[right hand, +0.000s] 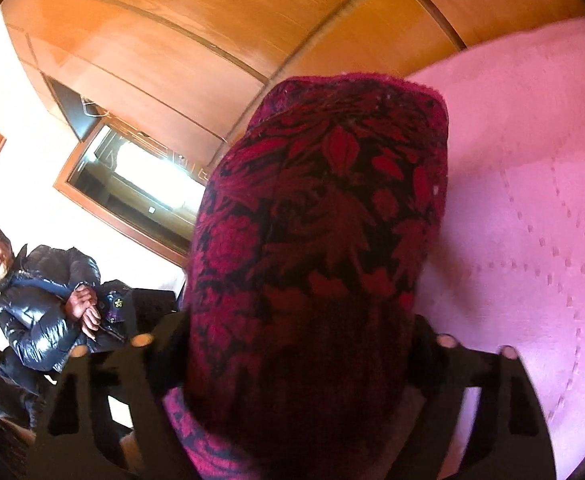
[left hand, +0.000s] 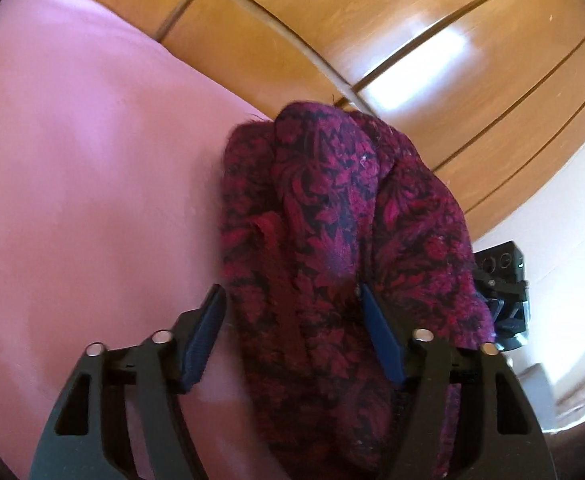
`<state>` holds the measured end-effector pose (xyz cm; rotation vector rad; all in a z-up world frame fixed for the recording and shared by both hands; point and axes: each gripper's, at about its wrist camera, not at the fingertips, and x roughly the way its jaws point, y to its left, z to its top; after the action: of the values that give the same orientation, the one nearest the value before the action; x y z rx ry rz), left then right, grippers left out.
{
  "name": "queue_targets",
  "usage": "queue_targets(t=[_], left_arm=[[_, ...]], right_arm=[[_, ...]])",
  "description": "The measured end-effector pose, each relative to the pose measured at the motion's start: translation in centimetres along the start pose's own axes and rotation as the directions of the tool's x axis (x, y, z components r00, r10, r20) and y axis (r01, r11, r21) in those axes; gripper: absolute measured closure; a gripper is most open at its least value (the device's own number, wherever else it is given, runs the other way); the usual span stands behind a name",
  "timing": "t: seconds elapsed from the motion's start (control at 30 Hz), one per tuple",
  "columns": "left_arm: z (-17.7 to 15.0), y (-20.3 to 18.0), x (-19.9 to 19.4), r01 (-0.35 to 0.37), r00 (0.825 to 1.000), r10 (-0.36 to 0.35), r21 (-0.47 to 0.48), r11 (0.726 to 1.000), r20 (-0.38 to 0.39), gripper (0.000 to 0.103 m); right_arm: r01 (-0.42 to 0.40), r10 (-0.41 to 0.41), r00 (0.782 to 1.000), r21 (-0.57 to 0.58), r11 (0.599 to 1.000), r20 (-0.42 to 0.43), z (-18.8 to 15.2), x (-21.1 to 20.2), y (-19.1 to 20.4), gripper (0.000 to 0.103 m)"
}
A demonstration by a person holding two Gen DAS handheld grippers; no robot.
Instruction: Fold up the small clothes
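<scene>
Pink bed cover (left hand: pixel 72 184), smooth in the left view and stitched in dotted lines in the right view, with orange wooden wardrobe panels (left hand: pixel 372 32) behind it.

Item: one small garment (left hand: pixel 332 220), dark red with a black floral print, bunched and held up off the bed between both tools.

Position: the garment is seen rising forward and away from both sets of fingers, its long axis running roughly along each tool's pointing line. The bed lies to the left of it in the left view and to the right of it in the right view.

Left gripper (left hand: pixel 292 304): fingers part-open; the right blue pad is pressed into the cloth, the left pad (left hand: pixel 204 332) stands just beside the cloth edge. A firm grip cannot be told.

Right gripper (right hand: pixel 292 344): fingers wide apart with a thick wad of cloth filling the gap; pads are hidden by the cloth, so pressure cannot be told.

Nearer hand: neither; both are judged to be at the garment.

Open room: bare bed cover beside the garment in both views, ample for laying it flat. Bed edge toward the wardrobe is near.

Bystanders (right hand: pixel 44 300): two people, well apart, at the left of the right view.
</scene>
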<state>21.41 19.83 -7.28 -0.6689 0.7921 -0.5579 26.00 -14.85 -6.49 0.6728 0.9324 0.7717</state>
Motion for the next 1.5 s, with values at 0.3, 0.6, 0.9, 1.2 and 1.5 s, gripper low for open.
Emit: queue_targets(t=[0.3,0.6,0.9,1.2,1.5], left_arm=[[0.8,-5.2,2.9,0.098,0.995,-0.097,0.048,0.994,-0.019,0.043],[6.1,-20.3,18.1,0.240,0.964,-0.193,0.284,0.928,-0.183,0.055],[2.9,-28.9,33.3,0.129,0.939,0.044,0.469,0.874,-0.341,0.055],[-1.7,-31.4,32.0,-0.038,0.971,0.172,0.601,0.799,-0.167,0.056],[-1.8,-30.8,30.4,-0.163,0.959,0.268,0.597,0.786,-0.091,0.063]], right_arm=[[0.003,0.012,0.994,-0.131,0.991,0.111,0.1,-5.9,4.3,0.036],[0.143,-0.111,0.920,-0.057,0.988,0.377,3.6,-20.5,-1.4,0.036],[0.297,-0.363,0.847,0.221,0.929,0.389,1.2,-27.2,-14.1,0.038],[0.436,-0.513,0.782,0.277,0.856,0.354,-1.8,-28.7,-14.8,0.017],[0.736,-0.692,0.604,0.057,0.675,0.395,4.4,-25.9,-7.1,0.053]])
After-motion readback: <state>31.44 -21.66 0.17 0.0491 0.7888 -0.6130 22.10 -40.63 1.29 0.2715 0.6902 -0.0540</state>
